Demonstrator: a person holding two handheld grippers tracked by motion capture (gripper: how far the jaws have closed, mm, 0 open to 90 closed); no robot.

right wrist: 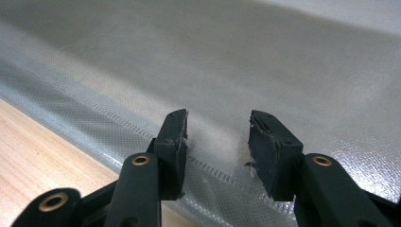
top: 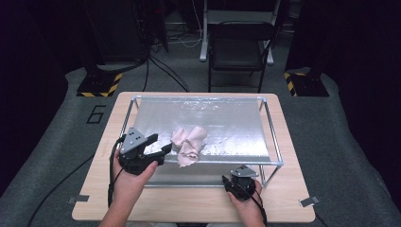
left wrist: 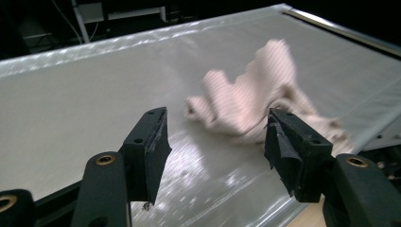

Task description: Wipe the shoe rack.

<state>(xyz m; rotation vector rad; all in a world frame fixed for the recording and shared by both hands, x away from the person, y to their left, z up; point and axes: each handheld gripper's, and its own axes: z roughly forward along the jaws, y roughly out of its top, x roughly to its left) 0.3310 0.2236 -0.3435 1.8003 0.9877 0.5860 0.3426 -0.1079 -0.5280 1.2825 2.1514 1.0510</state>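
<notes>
Both claws stand open and empty: left claw (top: 158,144) just beside the crumpled pink cloth (top: 189,144), right claw (top: 242,173) at the mesh frame's (top: 272,137) near edge. Cloth lies crumpled near that edge; judged: grasping and spreading not yet done.

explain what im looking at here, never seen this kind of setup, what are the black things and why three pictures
A person sits at a wooden table and holds a hand tool in each hand. Each tool ends in a black two-jaw claw, squeezed to pinch things.

The high view looks down from above: the left claw is at the left, the right claw at the lower right. The other two pictures come from small cameras riding on the claws, so the black jaws rise from the bottom of each.

On the table stands a metal frame with a shiny translucent sheet stretched over it. A crumpled pale pink cloth lies on the sheet.

Both claws are open and hold nothing. The left one points at the cloth.
</notes>
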